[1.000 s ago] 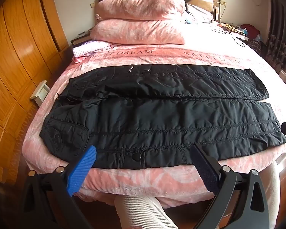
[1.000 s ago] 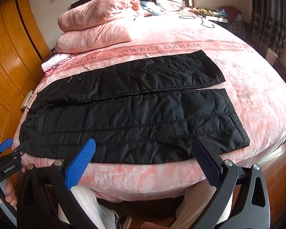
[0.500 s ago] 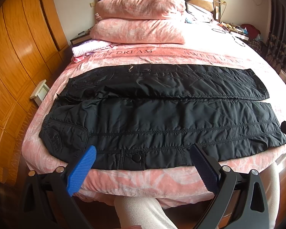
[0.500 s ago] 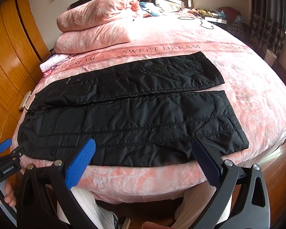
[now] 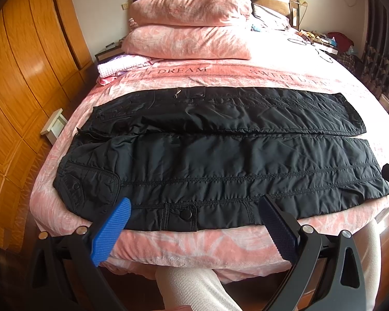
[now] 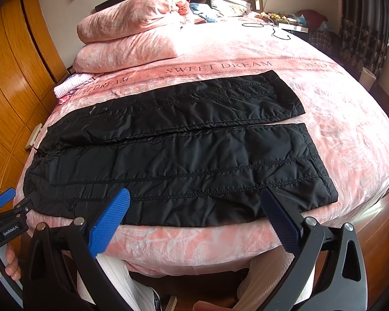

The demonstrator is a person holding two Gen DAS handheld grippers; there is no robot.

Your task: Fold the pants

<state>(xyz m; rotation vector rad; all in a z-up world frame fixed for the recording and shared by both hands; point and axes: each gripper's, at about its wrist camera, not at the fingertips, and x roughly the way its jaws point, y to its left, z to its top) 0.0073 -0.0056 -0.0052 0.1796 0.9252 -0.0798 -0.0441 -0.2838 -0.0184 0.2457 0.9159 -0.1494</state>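
Note:
Black quilted pants (image 5: 220, 155) lie flat across the pink bed, waistband to the left, both legs stretched rightward side by side. The same pants (image 6: 173, 155) fill the middle of the right wrist view. My left gripper (image 5: 194, 207) is open, hovering at the near hem just above a snap pocket, nothing between its blue pads. My right gripper (image 6: 194, 199) is open too, held over the near leg's front edge, gripping nothing. The left gripper (image 6: 5, 204) also shows at the far left of the right wrist view, by the waistband corner.
Two pink pillows (image 5: 189, 28) are stacked at the headboard; a folded white-pink cloth (image 5: 122, 64) lies beside them. An orange wooden wardrobe (image 5: 20, 83) runs along the left. A person's legs in pale trousers (image 5: 194, 290) stand against the bed's near edge (image 5: 194, 248).
Both grippers have eased slightly forward and lower toward the near edge of the pants. The pants lie as before and both grippers stay open.

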